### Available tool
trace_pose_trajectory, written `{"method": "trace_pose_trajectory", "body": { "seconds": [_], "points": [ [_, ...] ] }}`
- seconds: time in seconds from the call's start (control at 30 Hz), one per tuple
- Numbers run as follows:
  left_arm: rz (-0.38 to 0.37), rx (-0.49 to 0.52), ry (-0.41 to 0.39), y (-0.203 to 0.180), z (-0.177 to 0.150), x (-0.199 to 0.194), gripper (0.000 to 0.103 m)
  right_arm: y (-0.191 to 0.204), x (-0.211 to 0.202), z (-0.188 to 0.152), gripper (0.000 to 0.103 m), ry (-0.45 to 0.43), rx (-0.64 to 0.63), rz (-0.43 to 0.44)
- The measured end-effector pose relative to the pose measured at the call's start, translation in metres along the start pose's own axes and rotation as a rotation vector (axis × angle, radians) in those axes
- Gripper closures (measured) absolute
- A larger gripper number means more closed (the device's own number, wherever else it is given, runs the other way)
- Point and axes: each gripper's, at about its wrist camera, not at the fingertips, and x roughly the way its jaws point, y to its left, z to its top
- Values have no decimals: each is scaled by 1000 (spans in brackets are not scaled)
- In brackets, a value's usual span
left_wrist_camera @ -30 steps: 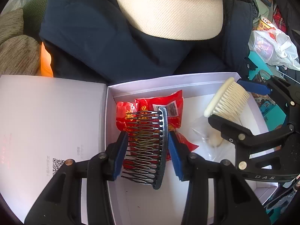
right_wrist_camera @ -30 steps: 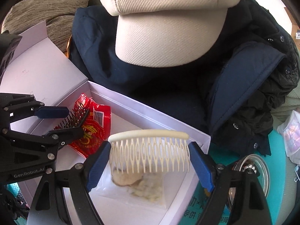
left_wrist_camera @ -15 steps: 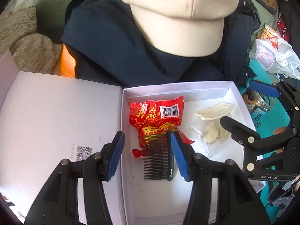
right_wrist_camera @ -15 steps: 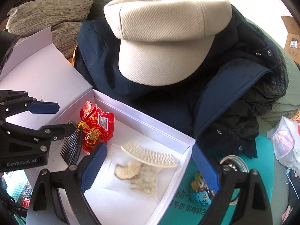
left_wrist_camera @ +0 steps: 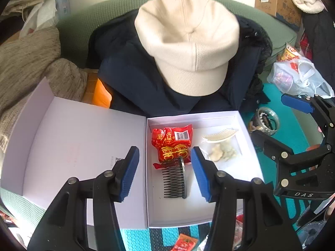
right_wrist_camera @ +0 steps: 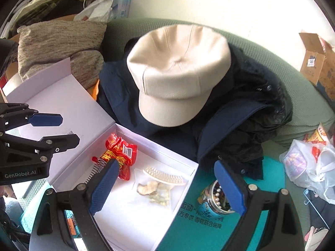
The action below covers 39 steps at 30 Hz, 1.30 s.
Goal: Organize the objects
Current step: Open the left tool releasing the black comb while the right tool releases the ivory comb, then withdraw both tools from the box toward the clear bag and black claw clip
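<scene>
White box (left_wrist_camera: 247, 146): black comb (left_wrist_camera: 174, 179) overlapping red snack packet (left_wrist_camera: 172, 144), cream comb (left_wrist_camera: 218, 136) atop clear pouch (left_wrist_camera: 222, 152); grouped for tidy storage. Left gripper (left_wrist_camera: 164, 172), right gripper (right_wrist_camera: 165, 186): jaws spread, empty, above box.

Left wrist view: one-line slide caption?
Open left gripper above a white box holding a black comb, red packet and cream comb; right gripper open alongside.

Pale wall (right_wrist_camera: 209, 4) across the top of the frame, brightly lit. Curved green sofa back (right_wrist_camera: 261, 48) below it. Brown knit cushion (right_wrist_camera: 58, 41) at upper left. Cardboard box (right_wrist_camera: 318, 62) at right edge. Teal mat (right_wrist_camera: 272, 177) lower right.
</scene>
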Motion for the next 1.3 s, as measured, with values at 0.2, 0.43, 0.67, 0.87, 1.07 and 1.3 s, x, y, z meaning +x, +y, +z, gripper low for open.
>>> {"method": "trace_pose_trajectory", "body": {
  "seconds": [0.2,0.43,0.67,0.87,1.07,1.3],
  "points": [
    [7,2,-59,-7,1,-56,53,3,-46,7,10,-52,2,-15],
    [19,-4,-107,-12,-8,-113,53,9,-96,7,10,-86,0,-27],
    [-2,-5,-111,-21,-29,-150,53,21,-132,-5,10,-92,-8,-44],
    [-25,-4,-108,-30,-50,-171,53,31,-157,-21,10,-100,-10,-52],
    [-45,-7,-104,-37,-75,-188,53,41,-177,-38,10,-105,0,-49],
    [-59,-12,-75,-43,-111,-199,47,53,-188,-66,10,-84,22,-44]
  ]
}}
